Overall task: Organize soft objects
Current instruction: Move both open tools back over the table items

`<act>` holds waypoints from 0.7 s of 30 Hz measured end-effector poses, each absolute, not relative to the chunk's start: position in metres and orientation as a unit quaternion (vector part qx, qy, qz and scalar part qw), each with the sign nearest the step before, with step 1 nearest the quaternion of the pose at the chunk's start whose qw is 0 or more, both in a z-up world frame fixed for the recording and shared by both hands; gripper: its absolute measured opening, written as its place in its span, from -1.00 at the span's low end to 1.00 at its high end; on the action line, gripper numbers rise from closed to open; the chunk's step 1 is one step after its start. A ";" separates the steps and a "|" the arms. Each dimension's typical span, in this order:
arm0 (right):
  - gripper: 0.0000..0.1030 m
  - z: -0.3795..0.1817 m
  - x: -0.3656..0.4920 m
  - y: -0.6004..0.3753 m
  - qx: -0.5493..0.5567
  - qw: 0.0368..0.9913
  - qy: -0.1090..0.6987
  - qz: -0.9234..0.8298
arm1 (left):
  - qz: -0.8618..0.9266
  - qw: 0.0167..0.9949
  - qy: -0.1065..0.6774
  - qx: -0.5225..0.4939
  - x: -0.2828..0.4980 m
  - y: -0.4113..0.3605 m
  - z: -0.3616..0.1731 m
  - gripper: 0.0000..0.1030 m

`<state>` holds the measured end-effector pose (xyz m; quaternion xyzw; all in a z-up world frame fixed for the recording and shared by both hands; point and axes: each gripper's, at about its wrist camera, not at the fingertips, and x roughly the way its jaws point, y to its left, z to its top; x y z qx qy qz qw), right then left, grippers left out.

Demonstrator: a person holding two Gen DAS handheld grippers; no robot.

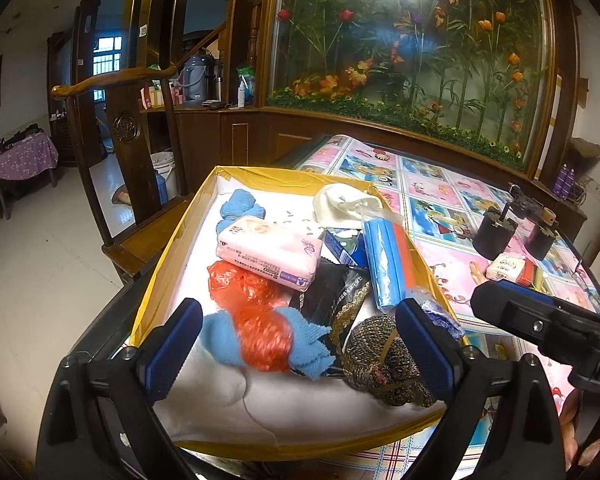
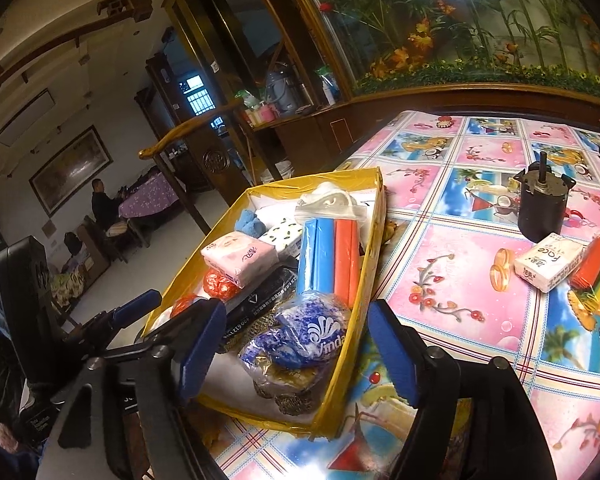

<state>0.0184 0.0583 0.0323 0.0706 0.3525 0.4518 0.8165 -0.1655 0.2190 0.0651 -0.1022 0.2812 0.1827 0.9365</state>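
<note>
A yellow box (image 1: 172,248) (image 2: 374,240) on the table holds several soft items. Among them are a pink tissue pack (image 1: 268,252) (image 2: 240,258), a blue and orange roll pack (image 1: 388,264) (image 2: 328,256) and a white cloth (image 1: 344,204). My left gripper (image 1: 298,312) is open over the box's near end. An orange plastic bag (image 1: 252,304) on a blue cloth (image 1: 220,336) lies between its fingers, untouched, with a dark knit bundle (image 1: 380,356) beside it. My right gripper (image 2: 298,312) is open too, above a blue Vinda pack (image 2: 312,332) without gripping it.
On the patterned tablecloth (image 2: 460,280) to the right lie a white tissue pack (image 2: 548,262), a stack of coloured cloths (image 2: 596,272) and black cylinders (image 2: 542,208). A wooden chair (image 1: 132,128) stands left of the table. A planter wall runs behind.
</note>
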 end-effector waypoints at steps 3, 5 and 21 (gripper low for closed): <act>0.61 0.033 0.020 0.052 0.077 0.818 0.352 0.448 | 0.183 0.936 0.284 -0.099 -0.165 0.216 0.066 0.90; 0.63 0.034 0.022 0.046 0.083 0.820 0.351 0.445 | 0.183 0.936 0.283 -0.096 -0.165 0.214 0.066 0.90; 0.99 0.036 0.053 -0.033 0.143 0.857 0.348 0.353 | 0.174 0.943 0.275 -0.066 -0.164 0.189 0.079 0.92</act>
